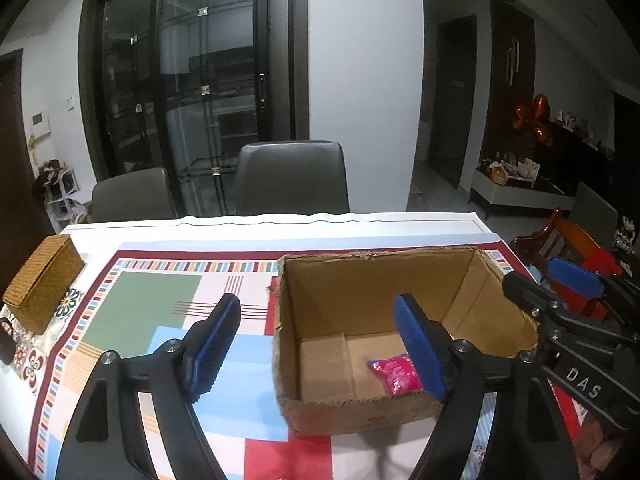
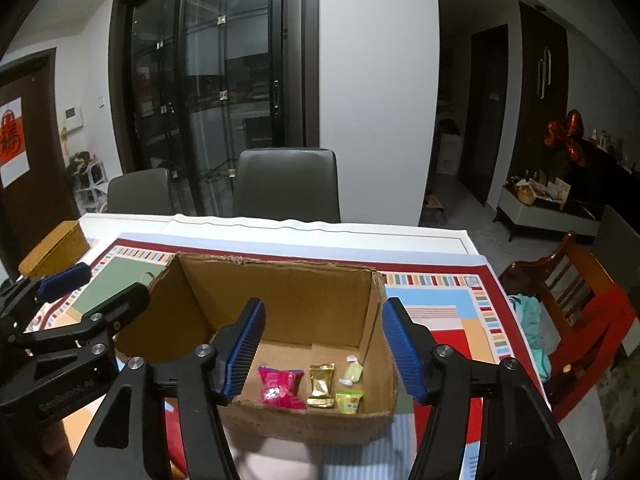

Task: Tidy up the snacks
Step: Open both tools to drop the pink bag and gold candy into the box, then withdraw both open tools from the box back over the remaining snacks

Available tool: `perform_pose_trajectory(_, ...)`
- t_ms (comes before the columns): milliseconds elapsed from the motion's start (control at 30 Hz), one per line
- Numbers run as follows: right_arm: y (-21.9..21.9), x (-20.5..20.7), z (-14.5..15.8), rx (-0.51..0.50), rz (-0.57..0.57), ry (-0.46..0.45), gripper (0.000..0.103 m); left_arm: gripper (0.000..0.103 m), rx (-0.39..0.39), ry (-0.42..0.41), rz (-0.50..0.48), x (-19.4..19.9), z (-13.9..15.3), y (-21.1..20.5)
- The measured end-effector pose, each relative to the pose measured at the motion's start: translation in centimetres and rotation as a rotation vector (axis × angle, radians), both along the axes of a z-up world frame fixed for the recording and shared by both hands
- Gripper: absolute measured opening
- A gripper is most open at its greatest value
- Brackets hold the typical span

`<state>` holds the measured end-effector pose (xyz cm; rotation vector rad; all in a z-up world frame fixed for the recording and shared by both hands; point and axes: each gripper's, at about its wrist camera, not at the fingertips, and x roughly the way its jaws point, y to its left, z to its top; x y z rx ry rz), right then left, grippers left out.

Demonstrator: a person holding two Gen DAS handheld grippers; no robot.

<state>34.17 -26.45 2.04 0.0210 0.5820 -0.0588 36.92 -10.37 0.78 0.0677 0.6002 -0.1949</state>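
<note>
Corrugated brown cardboard forms the open box [image 2: 280, 312] that sits on the patterned tablecloth [image 1: 160, 304], and the snacks lie on its floor near the front wall: a pink packet [image 2: 280, 388], a gold packet [image 2: 321, 384], a small green packet [image 2: 349, 401] and a pale wrapped sweet [image 2: 352, 372] just behind it. They rest close together in a loose row, some touching or nearly so. From the left wrist view only the pink packet [image 1: 396, 374] shows, partly hidden behind a blue pad. The right gripper [image 2: 322, 356] hangs over the near edge of the box with its jaws standing apart and nothing between the pads; the left gripper [image 1: 316, 354] is angled down beside the box's left front corner, jaws also well apart and empty. Neither touches a snack. As a judgement, the gathering looks largely done: four items are in the box and no loose snack can be seen on the cloth in either view, though the near part of the table is hidden by the grippers. A woven box [image 1: 42, 284] stands at the far left, well apart, and grey chairs [image 1: 292, 178] stand behind the table.
</note>
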Motion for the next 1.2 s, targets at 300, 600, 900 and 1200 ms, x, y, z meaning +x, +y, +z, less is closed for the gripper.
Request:
perform_pose_trajectory(300, 0.1, -2.1, 0.9, 0.004, -0.010, -0.024, 0.062, 0.079, 0.011, -0.018, 0.006, -2.1, 1.0, 0.2)
perform_pose_trajectory(600, 0.4, -4.3, 1.8, 0.002, -0.019, -0.048, 0.062, 0.079, 0.007, -0.041, 0.012, -4.4, 1.7, 0.8)
perform_pose_trajectory(900, 1.0, -6.1, 2.4, -0.006, -0.019, -0.063, 0.062, 0.079, 0.000, -0.053, 0.018, -6.4, 2.3, 2.0)
perform_pose_trajectory(1200, 1.6, -7.9, 2.7, -0.002, -0.013, -0.078, 0.062, 0.079, 0.003, -0.071, 0.025, -8.4, 2.8, 2.8)
